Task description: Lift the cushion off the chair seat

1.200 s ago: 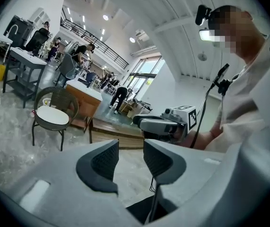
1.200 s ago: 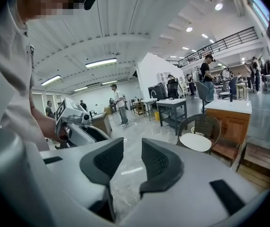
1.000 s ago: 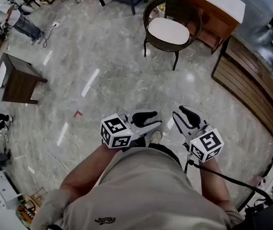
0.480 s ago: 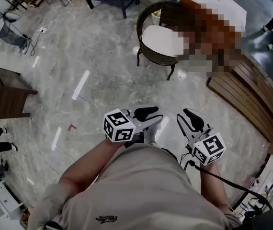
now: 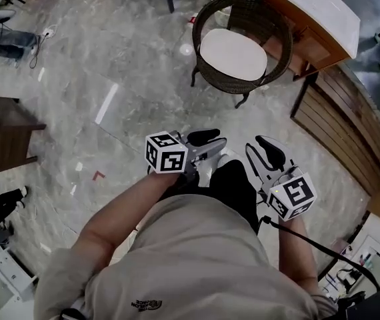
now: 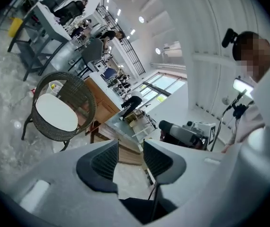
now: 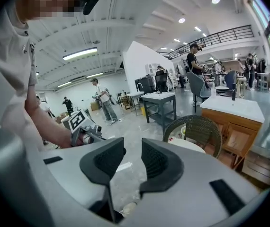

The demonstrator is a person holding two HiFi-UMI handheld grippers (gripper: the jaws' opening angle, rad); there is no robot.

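A white round cushion lies on the seat of a dark wicker chair on the marble floor, well ahead of me. The cushion and chair also show at the left of the left gripper view, and the chair at the right of the right gripper view. My left gripper and right gripper are held close to my body, far short of the chair. Both are open, with nothing between the jaws.
A wooden counter with a white top stands right behind the chair, and a slatted wooden wall runs along the right. A dark side table sits at the left. Grey work tables and several people stand farther off.
I have walked toward the chair: it looks nearer and larger in the head view. Both grippers stay in front of my body with jaws unchanged.
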